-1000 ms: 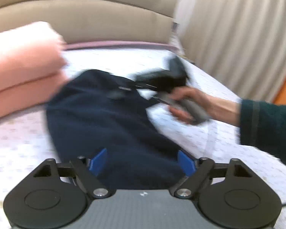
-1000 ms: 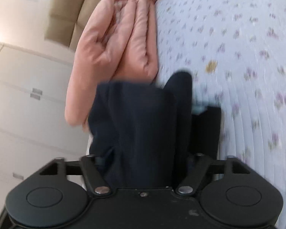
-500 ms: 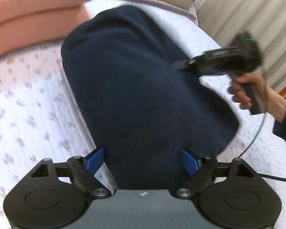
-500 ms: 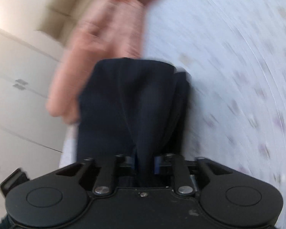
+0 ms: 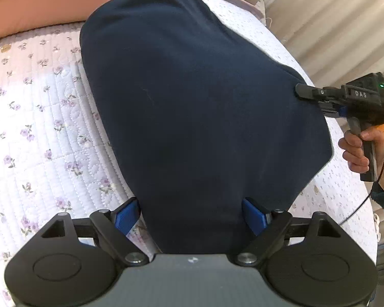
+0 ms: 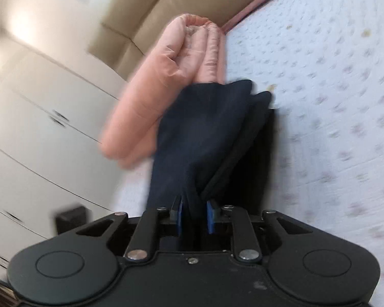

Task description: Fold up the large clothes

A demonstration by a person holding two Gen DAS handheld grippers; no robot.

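Quilted white cotton with small lilac flowers covers the bed (image 5: 38, 117) under my tools, and the navy garment (image 5: 192, 97) lies spread across it, filling most of my left view. My left gripper (image 5: 192, 212) stands wide, blue pads either side of the near cloth edge without pinching it. My right gripper (image 6: 194, 215) is narrow — clamped on a bunched fold of the same garment at its far edge, where I also see it from the left camera. A folded pink duvet (image 6: 171, 81) sits at the head of the bed, against a beige padded headboard (image 6: 146, 12). White wardrobe doors (image 6: 38, 117) line one wall; pale pleated curtains (image 5: 340, 20) hang on the opposite side.
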